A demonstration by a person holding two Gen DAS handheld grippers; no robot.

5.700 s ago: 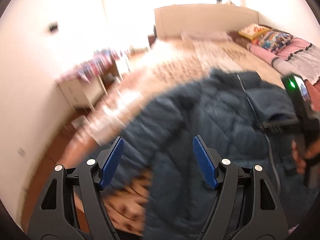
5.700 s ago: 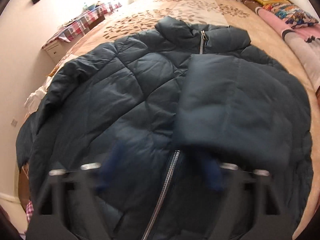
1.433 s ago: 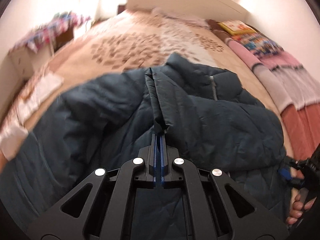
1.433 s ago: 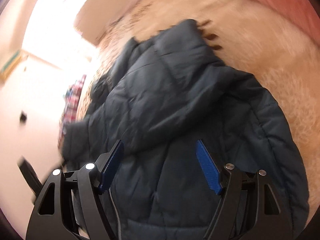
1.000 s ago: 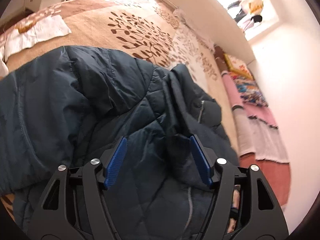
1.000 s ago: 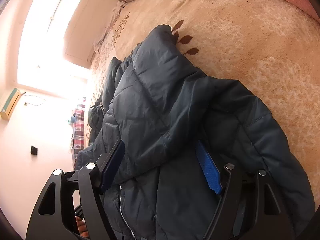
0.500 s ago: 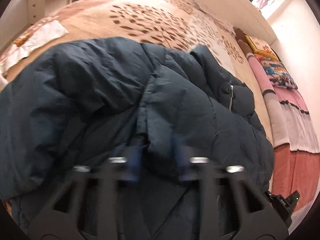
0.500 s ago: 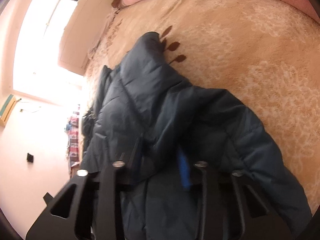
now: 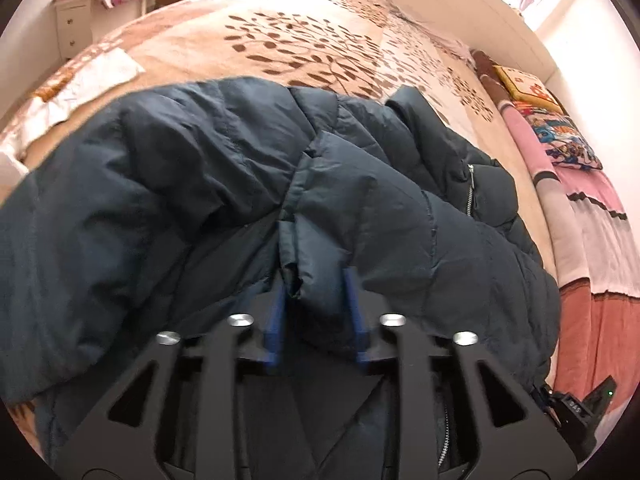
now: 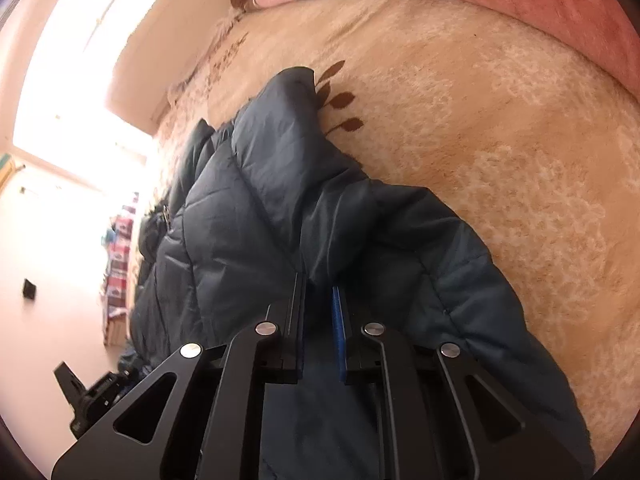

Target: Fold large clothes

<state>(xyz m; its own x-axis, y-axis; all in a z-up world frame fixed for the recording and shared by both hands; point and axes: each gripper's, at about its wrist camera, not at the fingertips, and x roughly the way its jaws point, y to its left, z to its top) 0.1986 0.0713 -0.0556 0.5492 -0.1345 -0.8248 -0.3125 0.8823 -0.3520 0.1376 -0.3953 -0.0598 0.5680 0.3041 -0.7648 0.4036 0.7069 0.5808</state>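
The dark blue quilted puffer jacket (image 9: 208,208) lies spread over the foot of the bed (image 9: 280,40), filling the centre and lower half of both wrist views. It looks soft, bulky and springy, with a smooth shell likely to slip; a shallow pinch would probably slide off, so a deep bite on a seam or on doubled padding is the safer hold.

The left gripper (image 9: 316,312) has a puffy fold of the jacket between its blue pads (image 9: 274,320), and its jaws are opening, so the hold looks loose. The right gripper (image 10: 318,328) is nearly closed, clamping a ridge of the jacket's fabric at lower centre of its view.

The zipper (image 9: 470,194), right of centre, marks the front line for folding. Bare patterned bedspread stretches across the upper half of the left view and the right of the right view, giving open room. Folded blankets (image 9: 592,248) line the right edge, and a bedside cabinet (image 9: 74,28) stands upper left.
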